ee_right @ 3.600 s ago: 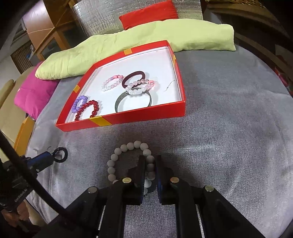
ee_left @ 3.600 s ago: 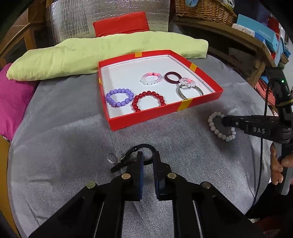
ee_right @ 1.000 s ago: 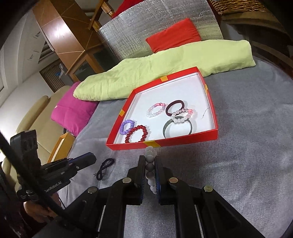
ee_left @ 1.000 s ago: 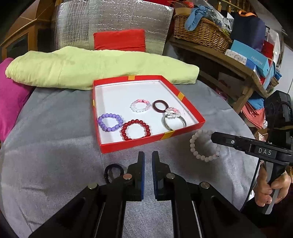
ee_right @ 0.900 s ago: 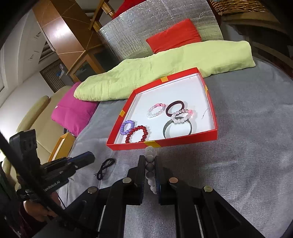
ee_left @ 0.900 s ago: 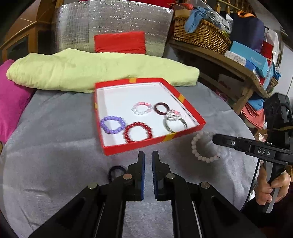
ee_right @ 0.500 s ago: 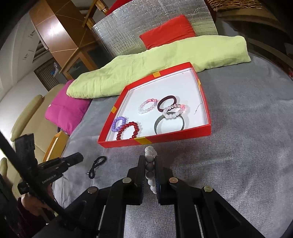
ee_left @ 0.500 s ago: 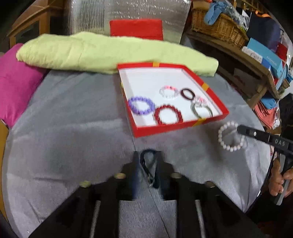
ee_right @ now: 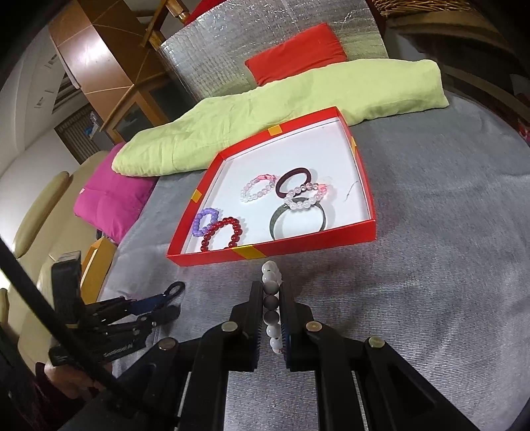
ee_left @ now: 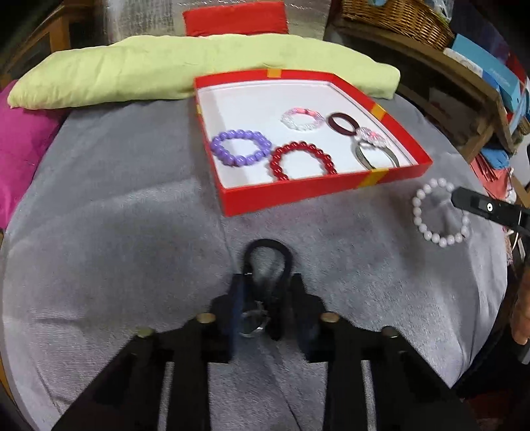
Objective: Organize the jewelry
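Observation:
A red box (ee_left: pixel 298 194) (ee_right: pixel 308 240) with a white floor holds several bracelets, among them a purple one (ee_left: pixel 240 152), a red one (ee_left: pixel 301 160) and a metal bangle (ee_right: pixel 296 220). My left gripper (ee_left: pixel 266 286) is open and low over the grey cloth, its fingers either side of a black cord with a loop (ee_left: pixel 268 255) and a small silver ring (ee_left: pixel 253 323). My right gripper (ee_right: pixel 271 295) is shut on a white bead bracelet (ee_right: pixel 271 298) (ee_left: pixel 439 212) and holds it above the cloth in front of the box.
A long light green cushion (ee_left: pixel 185 69) lies behind the box, a magenta pillow (ee_right: pixel 112 195) at the left and a red cushion (ee_right: pixel 294 54) against a silver panel. Wooden shelves with a wicker basket (ee_left: pixel 397 16) stand at the right. Grey cloth (ee_right: pixel 447 265) covers the table.
My left gripper has come down over the black cord and opened around it. My right gripper holds the white bracelet up, shifted only slightly.

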The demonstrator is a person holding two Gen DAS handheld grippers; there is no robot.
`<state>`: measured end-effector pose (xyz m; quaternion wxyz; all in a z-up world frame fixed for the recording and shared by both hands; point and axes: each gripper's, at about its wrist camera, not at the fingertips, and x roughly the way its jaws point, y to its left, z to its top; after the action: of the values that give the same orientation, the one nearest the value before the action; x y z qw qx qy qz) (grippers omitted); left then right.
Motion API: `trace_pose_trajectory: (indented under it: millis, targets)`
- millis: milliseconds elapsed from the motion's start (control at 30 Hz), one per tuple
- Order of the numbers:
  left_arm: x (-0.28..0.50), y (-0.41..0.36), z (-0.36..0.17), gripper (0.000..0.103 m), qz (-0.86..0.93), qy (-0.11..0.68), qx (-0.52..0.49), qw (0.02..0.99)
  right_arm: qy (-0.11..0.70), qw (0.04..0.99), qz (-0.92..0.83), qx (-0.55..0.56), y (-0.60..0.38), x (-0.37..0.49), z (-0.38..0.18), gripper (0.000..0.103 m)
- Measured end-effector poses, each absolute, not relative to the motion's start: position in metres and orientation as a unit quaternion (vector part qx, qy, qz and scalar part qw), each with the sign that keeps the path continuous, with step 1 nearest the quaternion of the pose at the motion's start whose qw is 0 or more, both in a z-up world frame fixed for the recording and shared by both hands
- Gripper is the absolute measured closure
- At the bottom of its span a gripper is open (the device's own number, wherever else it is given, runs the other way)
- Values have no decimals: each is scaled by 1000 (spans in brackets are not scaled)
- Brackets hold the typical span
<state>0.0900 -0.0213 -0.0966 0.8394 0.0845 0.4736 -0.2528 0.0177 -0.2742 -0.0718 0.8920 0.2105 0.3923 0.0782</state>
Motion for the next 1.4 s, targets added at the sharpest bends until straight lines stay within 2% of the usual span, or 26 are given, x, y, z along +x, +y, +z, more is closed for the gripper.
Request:
trace_pose_trajectory:
  millis: [33, 167, 700, 1400]
  targets:
    - [91, -19, -97, 88, -249, 474, 82, 841, 392, 892, 78, 211, -275, 17, -72, 93]
    - [91, -15, -91, 96, -247, 464, 75, 847, 389, 893, 82, 213, -276, 16, -70, 93]
    - [64, -38, -34, 95, -245, 366, 89, 893, 341, 907, 119, 217, -267, 8, -50, 93]
    - [72, -63, -26, 95, -214, 344, 112, 907, 328, 906, 118, 240, -267, 19, -48, 92]
